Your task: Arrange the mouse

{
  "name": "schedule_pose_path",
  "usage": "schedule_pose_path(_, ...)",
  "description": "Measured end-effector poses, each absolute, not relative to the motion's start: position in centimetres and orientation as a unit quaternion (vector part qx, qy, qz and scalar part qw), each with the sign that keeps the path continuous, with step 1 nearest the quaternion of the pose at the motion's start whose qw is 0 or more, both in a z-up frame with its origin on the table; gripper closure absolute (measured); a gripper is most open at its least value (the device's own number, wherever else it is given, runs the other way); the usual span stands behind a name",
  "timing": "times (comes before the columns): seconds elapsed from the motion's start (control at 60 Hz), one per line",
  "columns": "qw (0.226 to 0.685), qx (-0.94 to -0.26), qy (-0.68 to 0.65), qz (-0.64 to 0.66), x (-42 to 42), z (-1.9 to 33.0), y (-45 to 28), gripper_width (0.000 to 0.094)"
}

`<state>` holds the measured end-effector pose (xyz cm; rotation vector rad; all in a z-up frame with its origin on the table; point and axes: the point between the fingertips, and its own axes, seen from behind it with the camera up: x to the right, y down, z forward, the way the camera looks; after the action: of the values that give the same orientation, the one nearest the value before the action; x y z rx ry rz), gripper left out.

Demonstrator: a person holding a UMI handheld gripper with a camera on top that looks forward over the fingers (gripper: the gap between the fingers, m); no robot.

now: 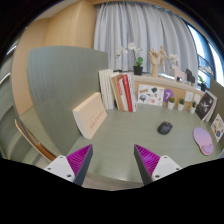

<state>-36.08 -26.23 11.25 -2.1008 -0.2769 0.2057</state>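
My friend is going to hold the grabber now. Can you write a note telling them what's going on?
Gripper: open, holding nothing, raised over the near part of the desk.
Mouse: dark, sitting on the desk well beyond the fingers, toward the right one, untouched.
Mouse pad: pale purple, further right of the mouse, apart from it.
Done: nothing yet.
Left: reach forward to the mouse, grip it, and probably set it on the mouse pad.

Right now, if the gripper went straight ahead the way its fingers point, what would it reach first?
The gripper is open, holding nothing. Straight ahead lies bare green desk, then probably the row of books at the back, though depth is hard to judge. The mouse sits off to the right of that line.
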Motion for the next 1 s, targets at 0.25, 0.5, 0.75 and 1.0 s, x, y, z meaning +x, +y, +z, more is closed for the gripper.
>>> schedule_pose_path(0.25, 0.439, -0.897, -0.039, 0.025, -26.4, 4.3, -23.9, 0.0106)
schedule_pose_path(0.5, 0.406, -0.914, 0.008, -0.013, -17.3, 0.4, -17.0, 0.0117)
schedule_pose_path(0.75, 0.398, -0.917, 0.019, -0.005, -14.9, -1.5, -7.8, 0.0114)
schedule_pose_path(1.0, 0.388, -0.921, 0.008, 0.009, -15.3, -1.5, -1.0, 0.0128)
